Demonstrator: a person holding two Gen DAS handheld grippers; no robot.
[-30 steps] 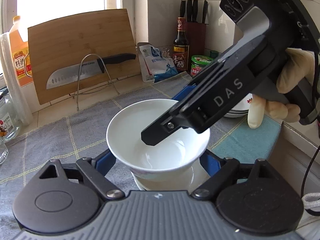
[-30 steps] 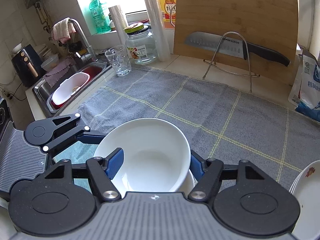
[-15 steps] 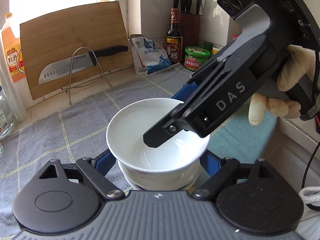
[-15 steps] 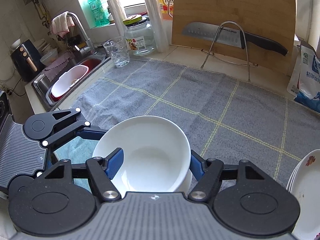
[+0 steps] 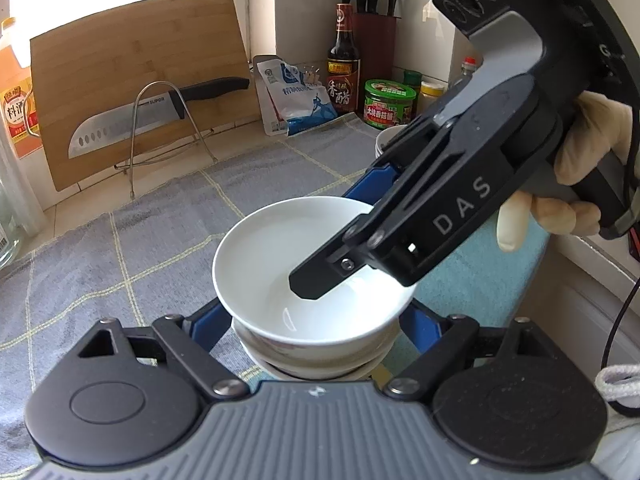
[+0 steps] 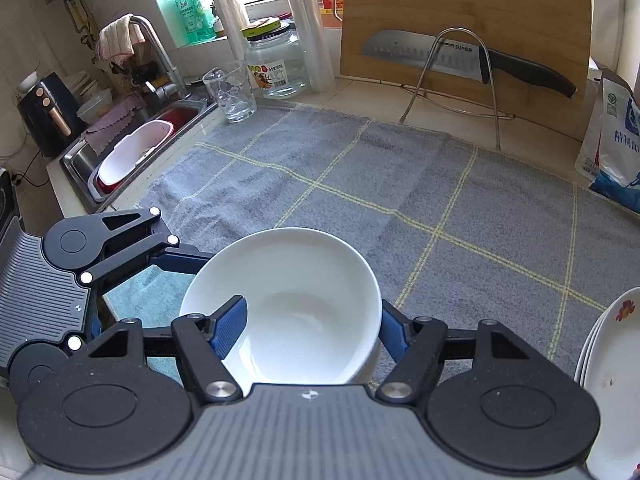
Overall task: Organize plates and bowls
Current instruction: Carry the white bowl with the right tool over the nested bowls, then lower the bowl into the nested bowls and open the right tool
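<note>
A plain white bowl sits on top of a stack of bowls near the counter's front edge. My right gripper is shut on this top bowl, one finger inside it and the other outside its wall. My left gripper is shut on the stack below, with a blue finger pressed against each side. In the right wrist view, one left finger runs under the bowl's rim. A gloved hand holds the right gripper.
White flower-printed plates are stacked to the right. A grey checked towel covers the counter and a teal cloth lies under the bowls. Behind stand a cutting board, a knife on a wire rack, jars and a glass. The sink is far left.
The left wrist view has swung a little, so the jars and bottles at the back right sit more centrally. More of the stack shows beneath the top bowl. Both grips look unchanged.
</note>
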